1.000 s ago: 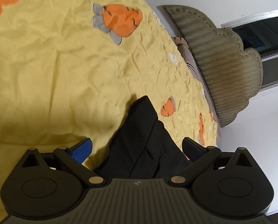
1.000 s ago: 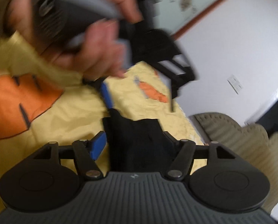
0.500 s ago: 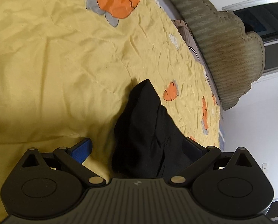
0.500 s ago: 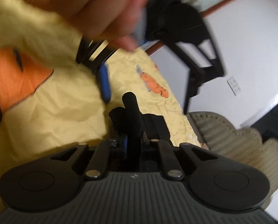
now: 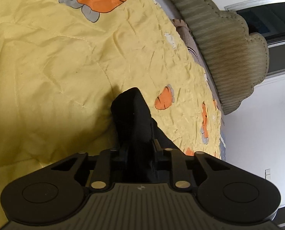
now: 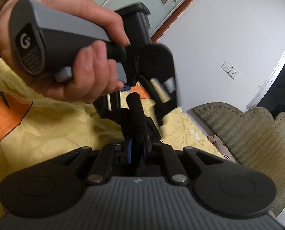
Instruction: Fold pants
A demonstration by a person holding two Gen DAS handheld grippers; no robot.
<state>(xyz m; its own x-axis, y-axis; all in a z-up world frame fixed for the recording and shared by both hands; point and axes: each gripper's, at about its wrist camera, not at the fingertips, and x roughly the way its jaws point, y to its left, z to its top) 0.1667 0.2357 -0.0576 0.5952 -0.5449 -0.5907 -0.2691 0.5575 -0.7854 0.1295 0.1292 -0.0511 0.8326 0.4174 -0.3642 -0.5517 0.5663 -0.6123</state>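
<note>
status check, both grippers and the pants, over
Left gripper jaws closing on black fabric pants. Right gripper shut on same pants. Yellow carrot-print bedspread beneath, nothing in the way.

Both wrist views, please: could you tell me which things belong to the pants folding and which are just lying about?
Part of the job:
black pants
left gripper, jaws closing on the pants
right gripper, shut on the pants

Just there:
yellow carrot-print bedspread
padded headboard
wall sockets

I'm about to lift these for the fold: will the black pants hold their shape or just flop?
Probably flop: the black pants bunch into a soft peak where the left tongs are closing on them. They look light and unlikely to slip, since the right tongs pinch a thin roll.
</note>
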